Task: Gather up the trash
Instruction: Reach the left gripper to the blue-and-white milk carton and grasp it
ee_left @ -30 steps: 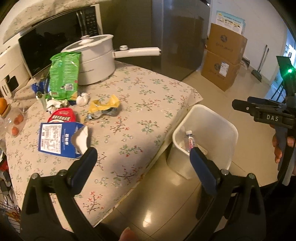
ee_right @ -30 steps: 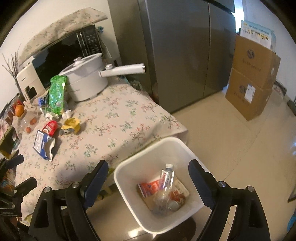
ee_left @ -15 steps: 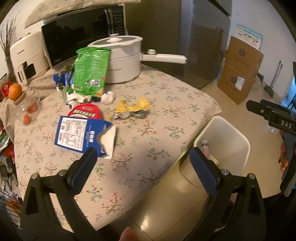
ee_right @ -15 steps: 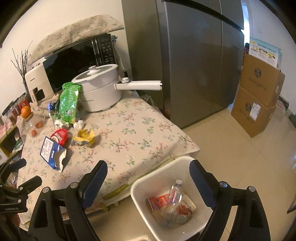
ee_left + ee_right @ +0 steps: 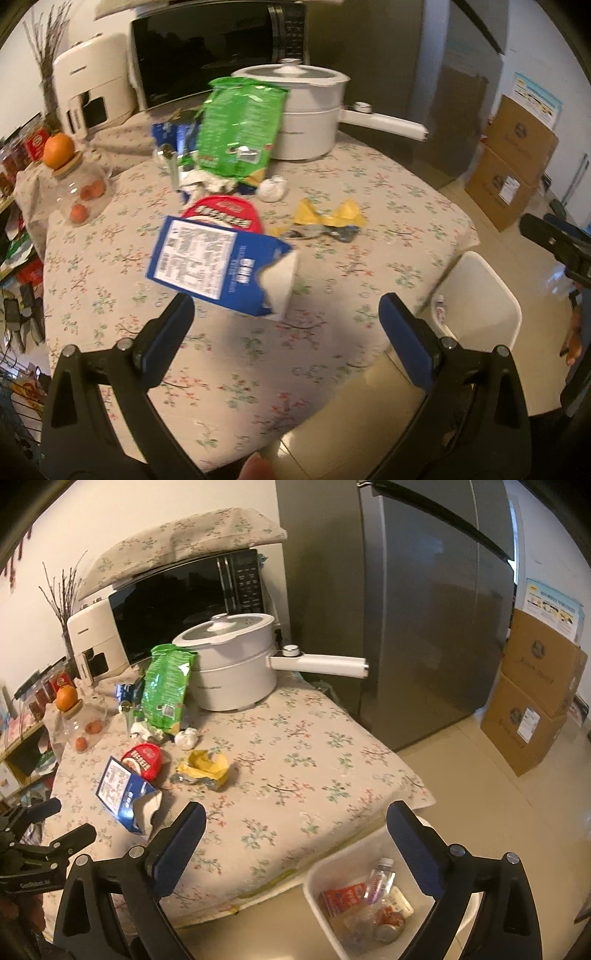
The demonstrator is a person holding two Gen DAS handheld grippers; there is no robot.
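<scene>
Each hand-held gripper (image 5: 282, 325) (image 5: 295, 836) has black arms, blue pads, silver screws.

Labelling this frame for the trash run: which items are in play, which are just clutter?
In play: blue carton, red lid, yellow wrapper, crumpled tissue, green bag, white bin, left gripper, right gripper, both open.

Clutter: white pot, microwave, orange, cardboard boxes.
</scene>
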